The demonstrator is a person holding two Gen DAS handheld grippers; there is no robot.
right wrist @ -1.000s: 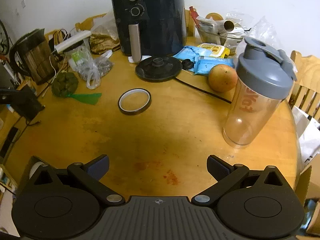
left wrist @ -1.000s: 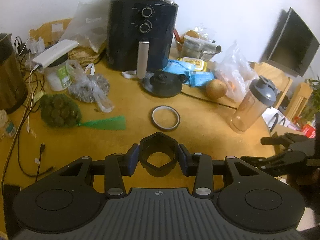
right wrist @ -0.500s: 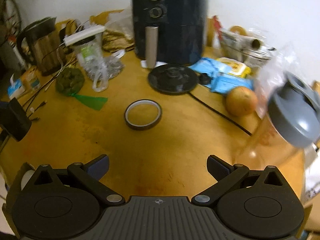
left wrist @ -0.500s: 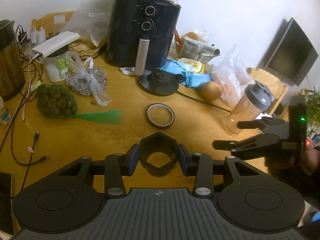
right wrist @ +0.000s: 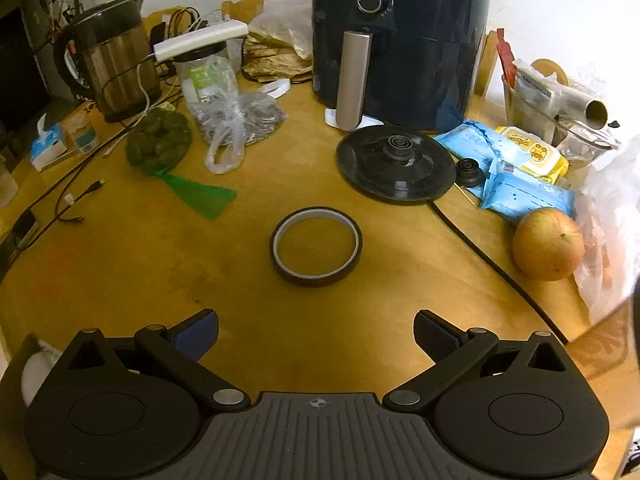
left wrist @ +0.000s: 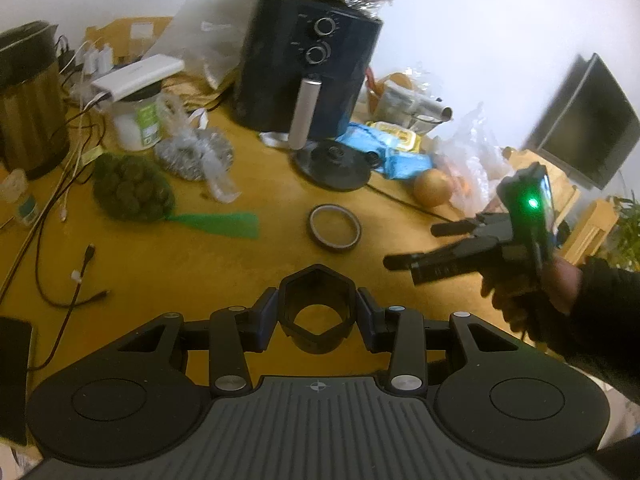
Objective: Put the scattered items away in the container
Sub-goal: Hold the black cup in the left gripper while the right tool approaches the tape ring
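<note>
Round yellow wooden table (right wrist: 120,264), crowded at the back
Dark flat tape ring (right wrist: 316,246) near the middle; black round kettle base (right wrist: 394,164); orange round fruit (right wrist: 548,244); green net bag (right wrist: 160,142)

tape ring (right wrist: 317,246) mid-worktop (right wrist: 120,264) | kettle base (right wrist: 395,163) behind it | air fryer (right wrist: 400,40) behind base | apple (right wrist: 547,243) right | net bag (right wrist: 159,142) left | kettle (right wrist: 112,58) far left

One tape ring (right wrist: 317,246) – one apple (right wrist: 548,249) – two dials (left wrist: 320,40).
</note>
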